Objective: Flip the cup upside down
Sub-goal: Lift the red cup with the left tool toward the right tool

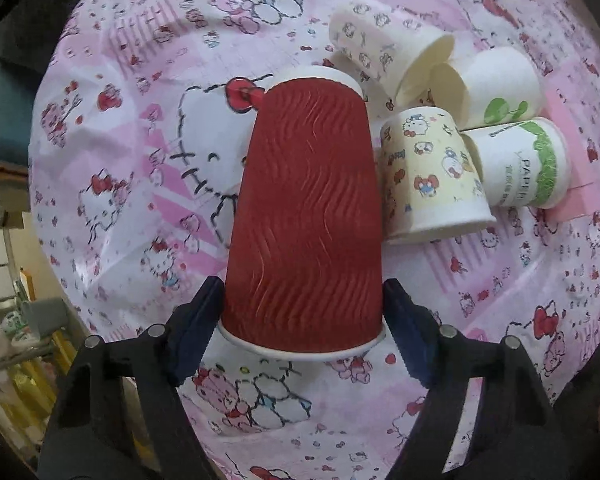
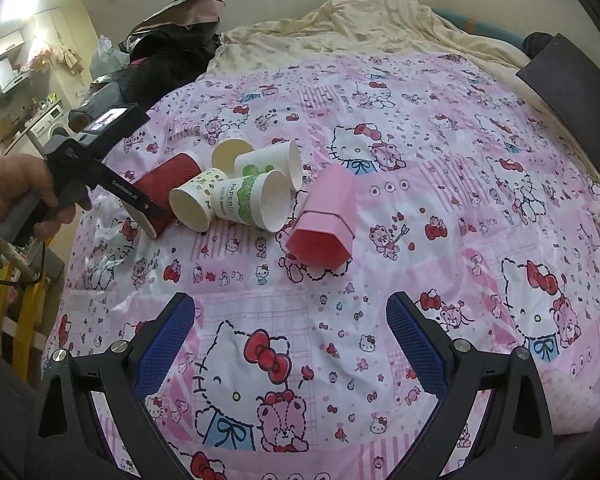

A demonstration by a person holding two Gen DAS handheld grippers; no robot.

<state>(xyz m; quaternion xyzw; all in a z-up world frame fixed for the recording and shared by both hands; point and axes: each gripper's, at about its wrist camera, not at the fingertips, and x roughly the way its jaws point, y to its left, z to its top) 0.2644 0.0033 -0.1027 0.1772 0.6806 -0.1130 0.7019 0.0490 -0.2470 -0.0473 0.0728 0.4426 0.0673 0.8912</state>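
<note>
Pink cartoon-print sheet point(image 2: 380, 240) over bed, cluttered room behind.
Left gripper point(image 1: 303, 312) clamped on red ribbed cup point(image 1: 304, 216), lying on sheet beside four paper cups point(image 1: 432, 176); pink hexagonal cup point(image 2: 326, 216) further right. Right gripper point(image 2: 290, 340) spread wide, holding nothing.

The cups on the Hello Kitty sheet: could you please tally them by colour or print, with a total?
Red ribbed paper cup, in the left claw: 1
Cartoon-print paper cups: 2
White paper cups with green print: 2
Pink hexagonal cup: 1
Total: 6 cups
</note>
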